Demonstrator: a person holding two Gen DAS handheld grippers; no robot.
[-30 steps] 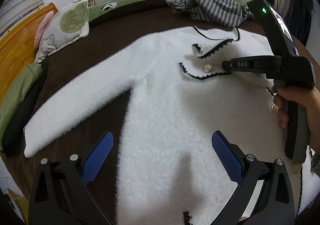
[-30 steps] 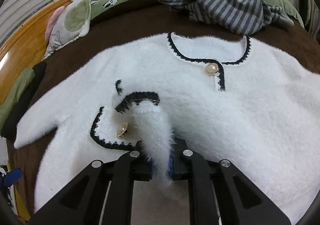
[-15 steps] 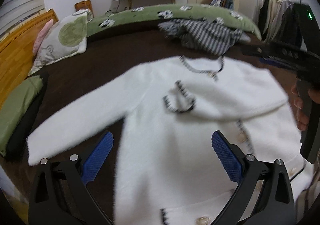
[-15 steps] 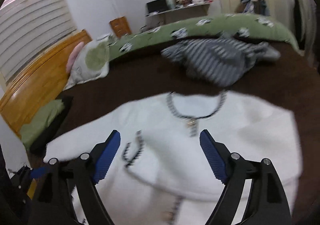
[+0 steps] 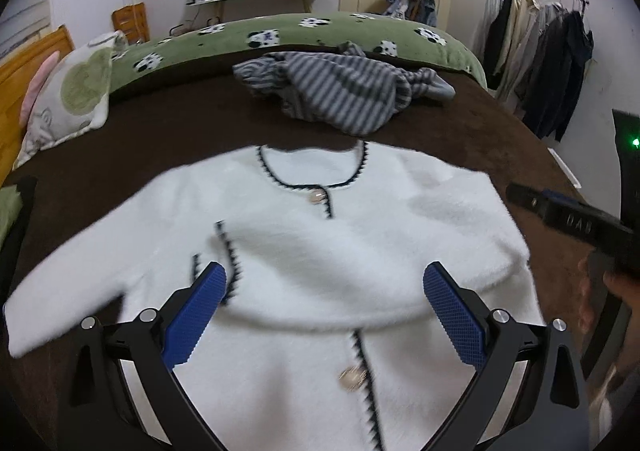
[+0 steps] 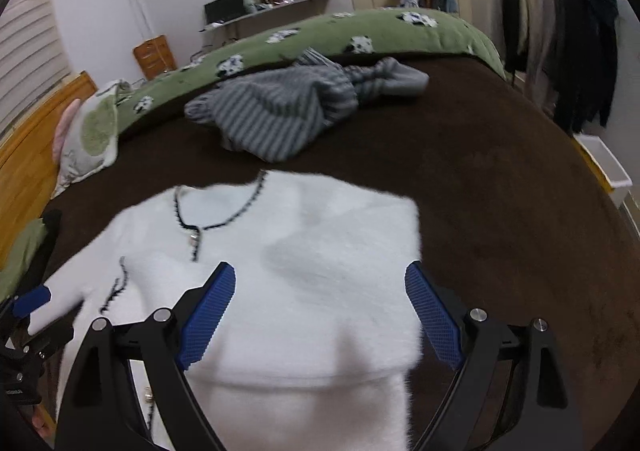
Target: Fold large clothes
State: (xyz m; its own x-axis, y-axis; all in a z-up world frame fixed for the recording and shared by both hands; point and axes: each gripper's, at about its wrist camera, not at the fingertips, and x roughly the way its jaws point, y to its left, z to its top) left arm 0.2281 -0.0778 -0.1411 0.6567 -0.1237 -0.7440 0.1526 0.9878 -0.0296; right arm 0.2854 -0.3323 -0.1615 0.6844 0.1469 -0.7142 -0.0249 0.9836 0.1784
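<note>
A fluffy white cardigan (image 5: 320, 235) with black trim and gold buttons lies flat on the brown bed cover (image 5: 168, 127). Its right sleeve is folded across the chest; its left sleeve (image 5: 72, 283) stretches out to the left. It also shows in the right wrist view (image 6: 312, 271). My left gripper (image 5: 324, 311) is open and empty above the cardigan's front. My right gripper (image 6: 320, 311) is open and empty above the folded right side. The right gripper also shows at the right edge of the left wrist view (image 5: 560, 215).
A crumpled grey striped garment (image 5: 340, 91) lies beyond the cardigan's collar. A green panda-print duvet (image 5: 320, 31) runs along the far side. A pillow (image 5: 76, 99) sits at the left, a clothes rack (image 5: 544, 51) at the right, a white bin (image 6: 604, 163) on the floor.
My right gripper let go of the sleeve cuff, opened, and lifted back to the right. Both grippers pulled up and away from the cardigan. The right sleeve now lies across the chest.
</note>
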